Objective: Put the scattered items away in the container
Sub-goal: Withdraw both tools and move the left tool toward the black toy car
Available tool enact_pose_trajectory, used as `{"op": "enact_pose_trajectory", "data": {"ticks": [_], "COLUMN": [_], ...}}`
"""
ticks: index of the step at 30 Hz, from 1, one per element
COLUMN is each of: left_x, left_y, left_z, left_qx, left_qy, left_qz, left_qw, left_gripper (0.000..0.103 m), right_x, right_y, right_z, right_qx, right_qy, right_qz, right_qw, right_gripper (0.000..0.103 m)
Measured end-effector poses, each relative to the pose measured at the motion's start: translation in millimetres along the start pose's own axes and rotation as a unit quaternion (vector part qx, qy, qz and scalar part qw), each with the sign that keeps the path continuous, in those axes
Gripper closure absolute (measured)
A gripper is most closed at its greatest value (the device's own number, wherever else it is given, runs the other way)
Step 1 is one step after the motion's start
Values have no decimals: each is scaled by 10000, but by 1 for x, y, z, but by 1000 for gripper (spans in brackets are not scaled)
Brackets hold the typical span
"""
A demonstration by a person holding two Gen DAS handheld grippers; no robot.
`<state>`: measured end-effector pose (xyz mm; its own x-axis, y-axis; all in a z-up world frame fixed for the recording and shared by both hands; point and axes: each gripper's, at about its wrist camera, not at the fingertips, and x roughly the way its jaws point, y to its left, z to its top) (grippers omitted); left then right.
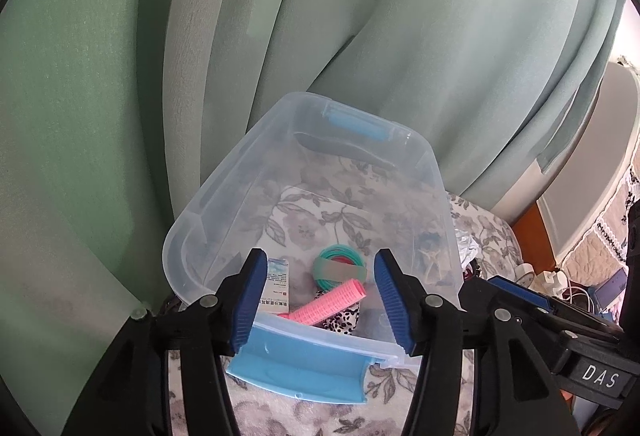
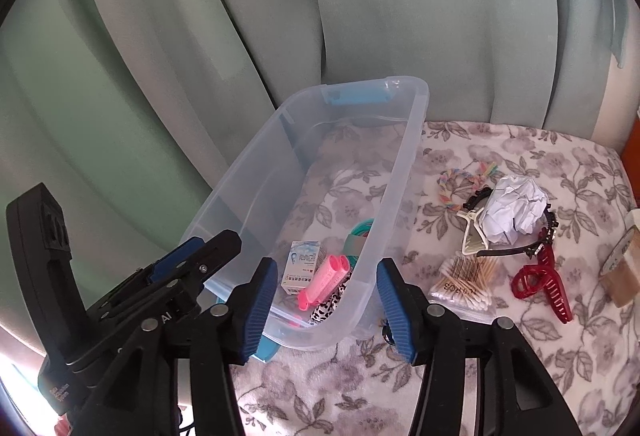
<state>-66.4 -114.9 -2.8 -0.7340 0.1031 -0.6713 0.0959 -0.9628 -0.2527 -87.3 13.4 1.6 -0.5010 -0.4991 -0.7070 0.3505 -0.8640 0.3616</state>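
A clear plastic bin [image 1: 224, 192] [image 2: 400, 172] with blue handles stands on a floral cloth. Inside lie a small white box [image 1: 277, 288] [image 2: 302, 268], a pink hair roller [image 1: 328, 302] [image 2: 324, 280], a teal coil with a band [image 1: 340, 264] [image 2: 356, 236] and a leopard-print piece [image 1: 340, 320]. My left gripper [image 1: 318, 300] is open and empty over the bin's near end. My right gripper [image 2: 328, 312] is open and empty at the bin's near corner. Right of the bin lie a crumpled paper ball [image 2: 514, 210], a red claw clip [image 2: 544, 284], a cotton swab bag [image 2: 464, 284], a cream clip [image 2: 474, 236] and a pastel braided ring [image 2: 452, 184].
Green curtains [image 2: 360, 16] hang close behind the bin. A black headband [image 2: 540, 232] curves around the paper ball. A tan jar [image 2: 624, 264] stands at the right edge. The other gripper's body [image 2: 100, 276] sits left of the bin. Chargers and cables [image 1: 560, 280] lie at the far right.
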Motion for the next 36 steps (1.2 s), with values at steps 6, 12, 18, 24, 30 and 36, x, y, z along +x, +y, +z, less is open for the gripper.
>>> {"op": "enact_pose_trajectory", "data": {"ticks": [6,12,18,24,30,36], "left_x": [-14,-28,-41,-46,-42,-34], "left_y": [-9,-20,-37,-65,-99,-132], "left_z": [-1,-3,-5,-10,-20,-34], "left_qx": [85,192,364,674,1040,1386], "left_qy": [-62,-126,-185,-154,-39,136], "left_qz": [-8,11,47,59,-23,-121], "left_qw": [9999,9997,9992,9976,9946,9902], "left_gripper": [45,45,45,45,45,45], "right_x": [-17,-36,-59,-84,-107,-127], "right_y": [-2,-7,-22,-49,-94,-136], "right_z": [-4,-12,-20,-32,-49,-63], "right_qx": [24,51,175,307,708,1107], "right_qy": [-163,-393,-716,-1156,-1390,-1574], "right_qz": [-1,-13,-69,-296,-722,-1130], "right_qw": [9999,9992,9973,9924,9851,9748], "right_gripper": [36,15,2,0,0,0]}}
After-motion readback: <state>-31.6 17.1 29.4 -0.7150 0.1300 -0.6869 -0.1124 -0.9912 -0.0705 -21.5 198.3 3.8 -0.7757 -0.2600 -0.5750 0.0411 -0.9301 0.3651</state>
